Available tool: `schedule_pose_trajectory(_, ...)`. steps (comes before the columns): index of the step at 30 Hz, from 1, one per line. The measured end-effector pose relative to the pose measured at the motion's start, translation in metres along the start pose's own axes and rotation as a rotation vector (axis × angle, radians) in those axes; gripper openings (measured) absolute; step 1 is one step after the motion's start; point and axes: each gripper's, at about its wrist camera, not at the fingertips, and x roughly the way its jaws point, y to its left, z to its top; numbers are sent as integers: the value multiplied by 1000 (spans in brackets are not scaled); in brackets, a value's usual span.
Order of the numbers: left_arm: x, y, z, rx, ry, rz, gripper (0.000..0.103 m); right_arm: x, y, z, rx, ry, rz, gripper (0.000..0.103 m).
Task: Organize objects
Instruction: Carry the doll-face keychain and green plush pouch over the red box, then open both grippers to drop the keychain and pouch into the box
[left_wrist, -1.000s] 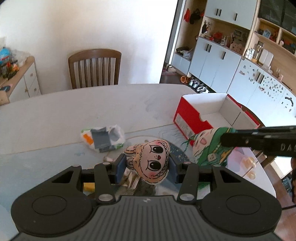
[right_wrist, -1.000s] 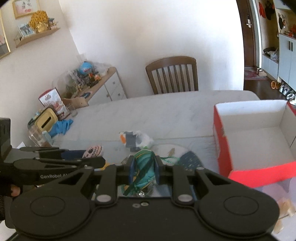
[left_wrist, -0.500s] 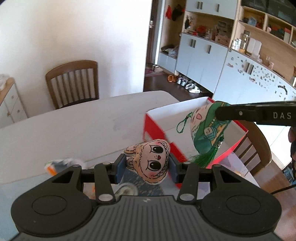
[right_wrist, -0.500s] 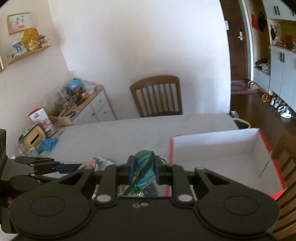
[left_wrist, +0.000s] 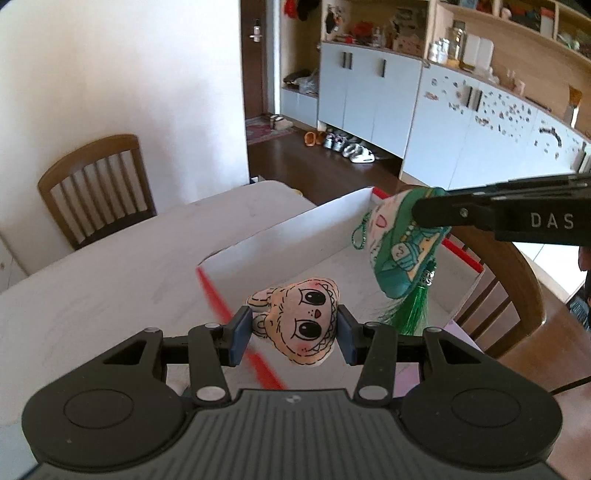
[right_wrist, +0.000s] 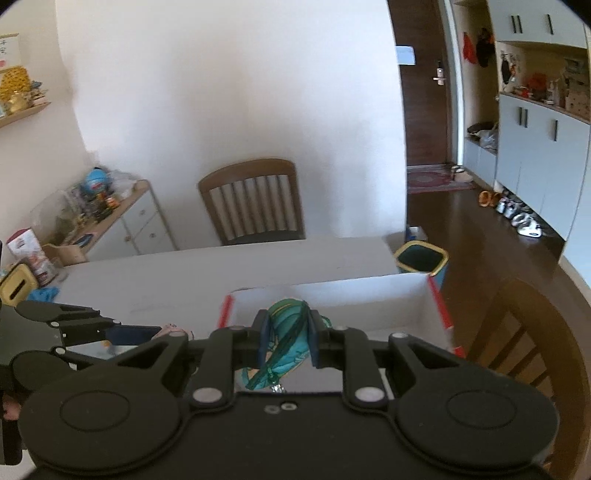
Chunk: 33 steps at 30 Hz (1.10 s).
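My left gripper (left_wrist: 293, 332) is shut on a peach cartoon-face plush charm (left_wrist: 301, 323) and holds it over the near red edge of the open red-and-white box (left_wrist: 280, 236). My right gripper (right_wrist: 287, 341) is shut on a green tasselled plush charm (right_wrist: 286, 332) and holds it above the inside of the box (right_wrist: 369, 299). In the left wrist view the green charm (left_wrist: 400, 254) hangs from the right gripper's finger (left_wrist: 480, 216) at the right, its tassel down over the box interior. In the right wrist view the left gripper (right_wrist: 110, 332) shows at the left.
The white table (left_wrist: 110, 277) carries the box near its right end. A wooden chair (left_wrist: 96, 188) stands behind the table and another (left_wrist: 517, 280) just right of the box. A yellow-rimmed bin (right_wrist: 421, 260) stands on the floor past the table. A low cabinet (right_wrist: 122, 221) stands at the left wall.
Both grippers have moved right and forward with their charms, from above the table's clutter to over the box. The box now fills the middle of both views.
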Motion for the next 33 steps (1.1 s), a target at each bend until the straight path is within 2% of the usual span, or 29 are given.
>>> schedule_pose_trajectory(9, 57, -36, 15, 53, 45, 11, 47, 34, -46, -4, 4, 20, -57, 20)
schedule_pose_trajectory(16, 105, -47, 10, 79, 128, 37, 47, 63, -73, -28, 24, 96, -73, 20)
schedule_pose_trajectory(28, 159, -44, -3, 108, 297, 65, 47, 96, -69, -63, -47, 284, -39, 21)
schedule_pose_trajectory(33, 173, -47, -7, 107, 370, 62, 47, 108, -74, -65, -56, 316, -46, 23)
